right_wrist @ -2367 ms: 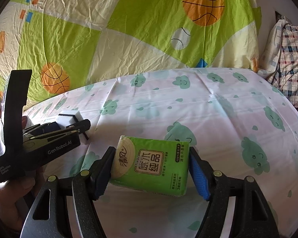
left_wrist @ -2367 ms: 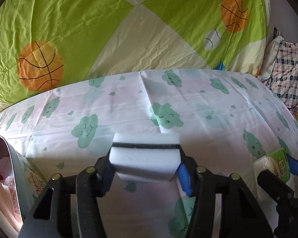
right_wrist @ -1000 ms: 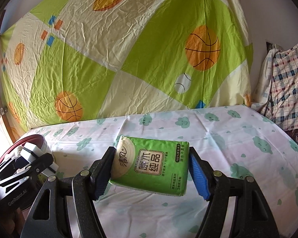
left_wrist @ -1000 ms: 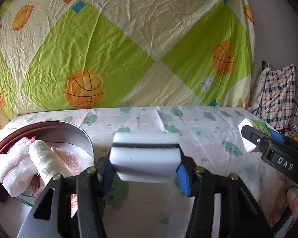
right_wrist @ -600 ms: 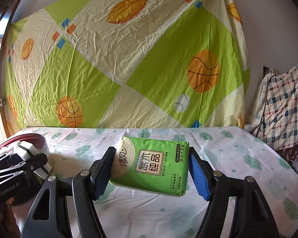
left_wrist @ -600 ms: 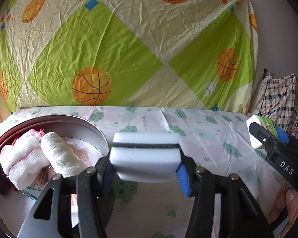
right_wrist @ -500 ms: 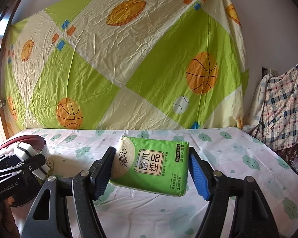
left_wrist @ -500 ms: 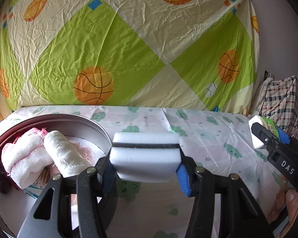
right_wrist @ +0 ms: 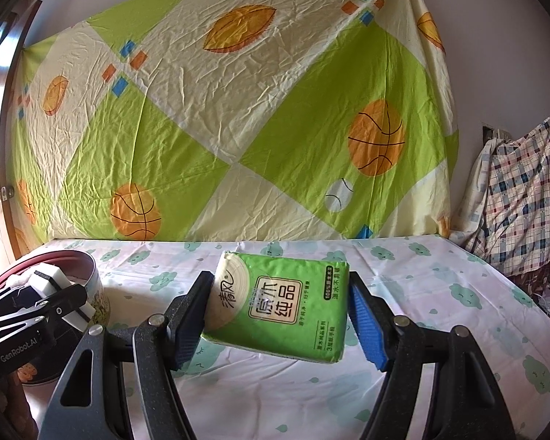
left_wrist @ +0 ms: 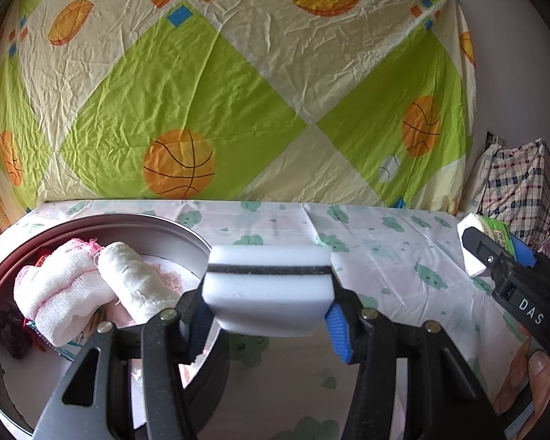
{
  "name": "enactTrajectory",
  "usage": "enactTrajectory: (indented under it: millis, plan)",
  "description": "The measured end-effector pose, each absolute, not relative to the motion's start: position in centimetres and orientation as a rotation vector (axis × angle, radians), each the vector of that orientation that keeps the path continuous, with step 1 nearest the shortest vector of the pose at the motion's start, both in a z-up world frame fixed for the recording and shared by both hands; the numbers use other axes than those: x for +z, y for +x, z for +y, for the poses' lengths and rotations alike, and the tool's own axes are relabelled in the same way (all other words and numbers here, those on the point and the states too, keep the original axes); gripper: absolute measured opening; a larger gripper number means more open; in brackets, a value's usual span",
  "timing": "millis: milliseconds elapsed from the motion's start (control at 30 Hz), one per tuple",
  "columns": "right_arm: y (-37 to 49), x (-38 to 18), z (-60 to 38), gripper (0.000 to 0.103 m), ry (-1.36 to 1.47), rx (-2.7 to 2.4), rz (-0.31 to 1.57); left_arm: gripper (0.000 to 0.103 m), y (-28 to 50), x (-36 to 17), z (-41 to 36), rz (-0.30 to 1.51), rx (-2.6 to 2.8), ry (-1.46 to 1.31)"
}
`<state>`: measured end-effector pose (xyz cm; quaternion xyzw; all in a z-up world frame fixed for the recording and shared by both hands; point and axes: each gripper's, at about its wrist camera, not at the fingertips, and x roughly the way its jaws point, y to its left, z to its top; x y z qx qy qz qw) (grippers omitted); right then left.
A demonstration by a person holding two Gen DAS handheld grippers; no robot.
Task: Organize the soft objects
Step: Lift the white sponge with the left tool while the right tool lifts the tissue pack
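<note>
My left gripper (left_wrist: pixel 269 321) is shut on a white sponge with a black stripe (left_wrist: pixel 269 286), held above the right rim of a round metal tin (left_wrist: pixel 187 233). The tin holds rolled white and pink cloths (left_wrist: pixel 91 286). My right gripper (right_wrist: pixel 277 315) is shut on a green tissue pack (right_wrist: pixel 286 306), held above the table to the right of the tin (right_wrist: pixel 91 275). The left gripper with the sponge (right_wrist: pixel 51 278) also shows in the right wrist view, over the tin. The right gripper and tissue pack (left_wrist: pixel 486 233) show at the right edge of the left wrist view.
The table has a white cloth with green cloud prints (right_wrist: pixel 421 275). A green and cream sheet with basketballs (left_wrist: pixel 238 91) hangs behind it. A plaid bundle (right_wrist: pixel 524 198) lies at the right end.
Both grippers have lifted off the table and tilted up. The left one carried the sponge leftward to the tin, which has come into view. The right still holds the tissue pack.
</note>
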<state>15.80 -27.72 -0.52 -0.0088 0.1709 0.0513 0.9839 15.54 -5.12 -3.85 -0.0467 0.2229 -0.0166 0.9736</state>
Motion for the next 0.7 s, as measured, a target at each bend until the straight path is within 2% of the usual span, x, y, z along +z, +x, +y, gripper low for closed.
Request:
enactTrajectory:
  millis: [700]
  plan:
    - [13.8, -0.4, -25.8, 0.073, -0.012, 0.170, 0.324, 0.053, 13.1, -3.2, -6.2, 0.372, -0.042, -0.002]
